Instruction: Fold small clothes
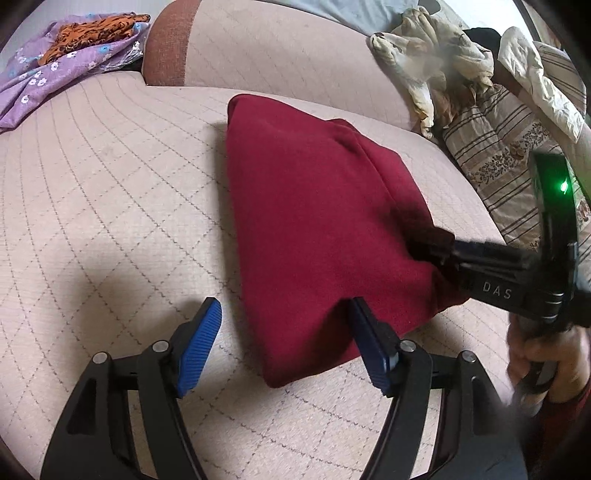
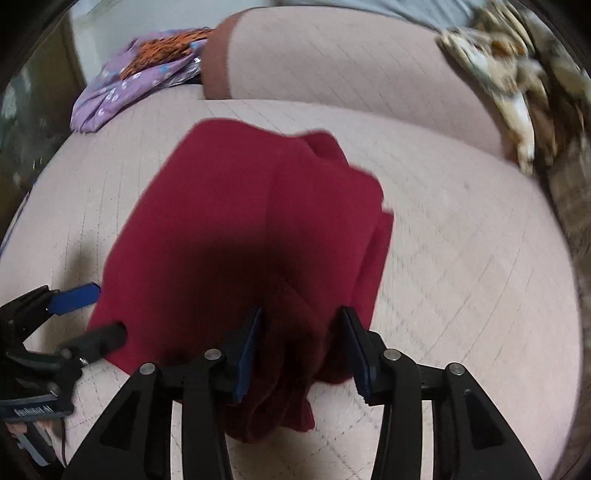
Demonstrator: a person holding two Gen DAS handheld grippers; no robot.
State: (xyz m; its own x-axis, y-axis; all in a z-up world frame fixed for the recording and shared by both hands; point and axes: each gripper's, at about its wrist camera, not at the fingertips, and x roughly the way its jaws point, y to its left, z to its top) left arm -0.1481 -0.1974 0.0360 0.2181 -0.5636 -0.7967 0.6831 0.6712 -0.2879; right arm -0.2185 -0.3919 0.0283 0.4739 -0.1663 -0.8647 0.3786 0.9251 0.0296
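- A folded dark red knit garment (image 1: 314,229) lies on a pale pink quilted sofa seat (image 1: 110,192), filling the centre of the left wrist view and tapering toward the lower middle of the frame.
- The left gripper (image 1: 286,317), black with blue ribbed pads, stands with its jaws wide apart at the bottom of that view; the right-hand pad touches the garment's near edge, the other hangs over bare cushion, and nothing is clamped.
- The right gripper (image 2: 301,321) shows at the bottom centre of its own blurred view, jaws parted with a bunched fold of the red cloth between them; the pads do not appear to press on it.
- In the left wrist view the same tool enters from the right edge, its tips at the garment's right corner, a hand (image 1: 546,354) on the handle.
- A purple flowered cloth (image 1: 55,74) with an orange and black patterned fabric (image 1: 96,33) on top sits in the upper left.
- A crumpled cream printed cloth (image 1: 432,59) and a striped cushion (image 1: 495,155) occupy the upper right.
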